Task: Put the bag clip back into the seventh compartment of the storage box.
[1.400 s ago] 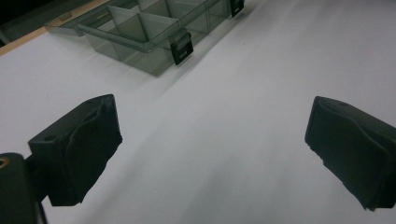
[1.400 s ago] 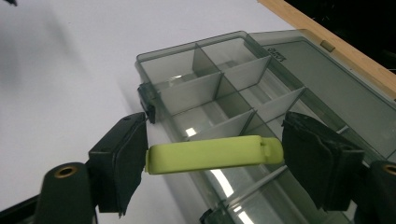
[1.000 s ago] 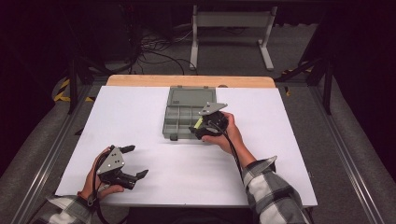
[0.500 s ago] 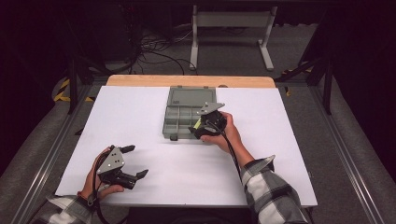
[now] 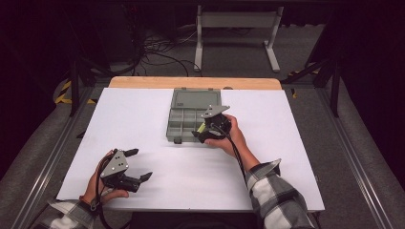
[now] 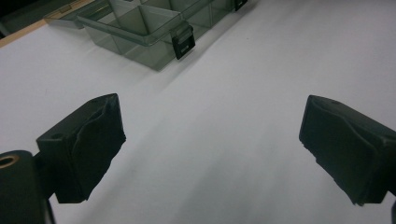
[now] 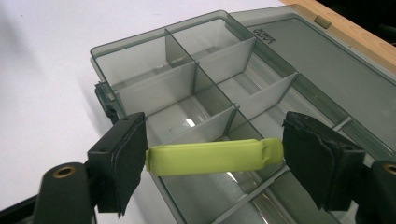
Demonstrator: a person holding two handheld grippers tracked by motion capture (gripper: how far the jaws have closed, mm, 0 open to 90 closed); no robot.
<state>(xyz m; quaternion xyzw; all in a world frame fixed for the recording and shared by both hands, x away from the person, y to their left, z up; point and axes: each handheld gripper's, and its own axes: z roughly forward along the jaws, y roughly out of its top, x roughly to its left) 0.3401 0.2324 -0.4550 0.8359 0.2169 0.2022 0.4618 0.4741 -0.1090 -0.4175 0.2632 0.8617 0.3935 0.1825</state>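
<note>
A: Where is the right gripper in the high view?
B: Just right of the frame's centre, at the near right corner of the grey compartment box, which sits open on the white tabletop with its lid laid flat toward the top of the frame.

A: And what do its jaws hold?
B: In the right gripper view a yellow-green plastic strip spans the gap lengthwise, one end against the left pad and the other against the right pad. So the jaws stand fairly wide, closed on the strip end to end. It hangs over a compartment at the box's near edge, lower middle of that frame.

A: The left gripper?
B: Lower left of the high view, held in a hand low over bare tabletop, well apart from the box. In the left gripper view its jaws are spread wide with only white tabletop between them; the box with its black latch lies at the upper left.
</note>
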